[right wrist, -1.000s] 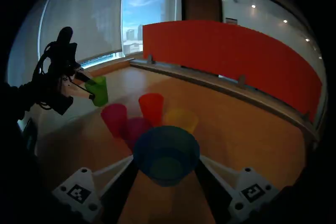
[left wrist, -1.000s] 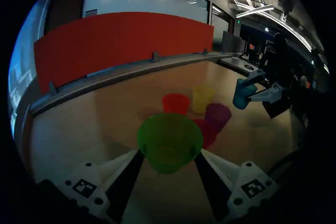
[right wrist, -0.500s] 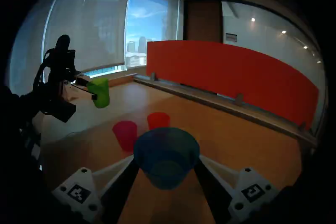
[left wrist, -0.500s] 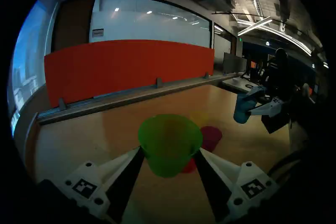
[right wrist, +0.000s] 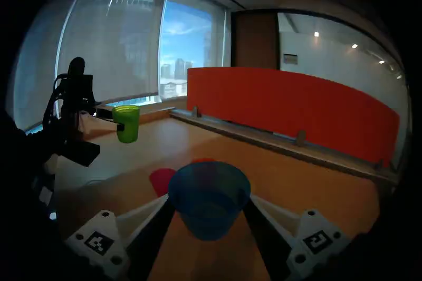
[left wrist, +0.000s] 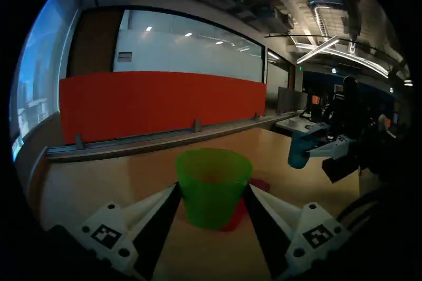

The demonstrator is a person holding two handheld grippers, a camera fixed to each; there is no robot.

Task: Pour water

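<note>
An open office with a long red partition [left wrist: 158, 102] across the middle of the left gripper view and a bright window [right wrist: 184, 54] in the upper left of the right gripper view; below them runs the wide wooden surface [left wrist: 95, 186]. Above it the left gripper [left wrist: 212, 196] is clenched on the green cup [left wrist: 213, 173], one finger pressing each side, with the cup upright at lower centre. The right gripper [right wrist: 209, 199] grasps the blue cup [right wrist: 209, 210] the same way, also upright. Each cup appears far off in the other view, green at middle left, blue at middle right, so I judge them well apart and both lifted off the surface. A magenta cup [right wrist: 162, 180] stands on the surface just behind the blue one. I cannot tell whether either held cup has water in it. To pour well, I would bring the two rims close first, hold the receiving cup level and steady, then tip the other slowly with its lip just over the open mouth. Thin plastic like this probably flexes, so a firm squeeze could warp the rim and send the stream wide.
</note>
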